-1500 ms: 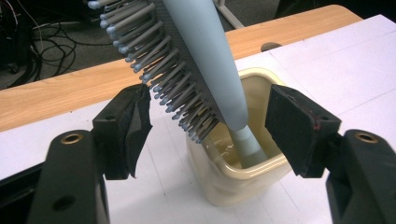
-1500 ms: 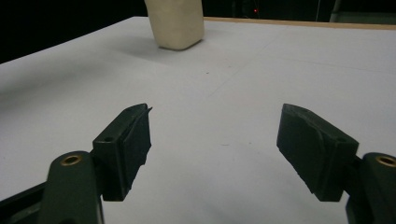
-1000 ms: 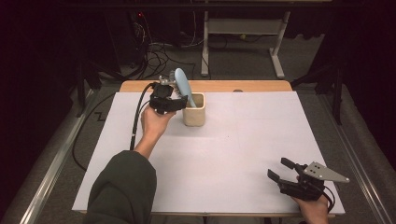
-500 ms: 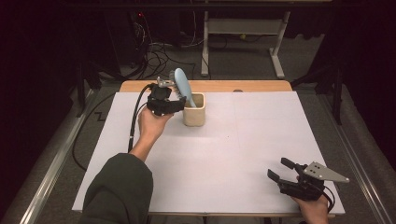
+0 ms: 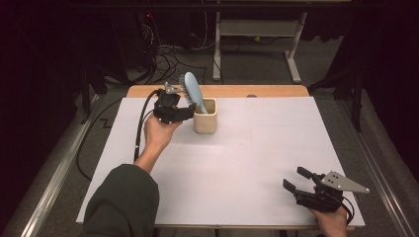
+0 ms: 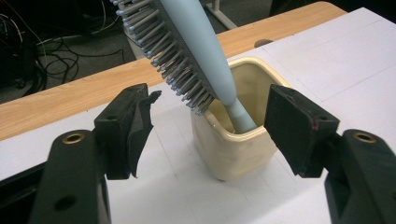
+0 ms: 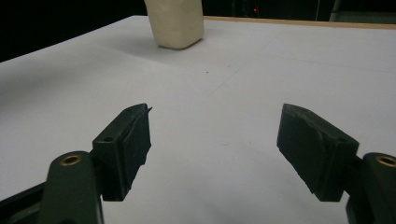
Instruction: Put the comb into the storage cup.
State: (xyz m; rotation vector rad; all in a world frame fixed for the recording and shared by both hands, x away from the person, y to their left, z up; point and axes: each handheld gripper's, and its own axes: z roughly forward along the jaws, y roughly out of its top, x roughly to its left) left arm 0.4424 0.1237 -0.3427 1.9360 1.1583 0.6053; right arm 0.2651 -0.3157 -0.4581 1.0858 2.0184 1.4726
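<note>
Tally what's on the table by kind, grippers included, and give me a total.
Hairbrush, blue, standing in the cup: 1
Cup, cream: 1
Grippers, left gripper and right gripper, both open: 2
Total: 4

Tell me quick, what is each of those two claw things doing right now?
Left gripper: open, jaws either side of the cream ceramic cup holding a pale blue plastic hairbrush, gripping neither.
Right gripper: open, holding nothing.
</note>
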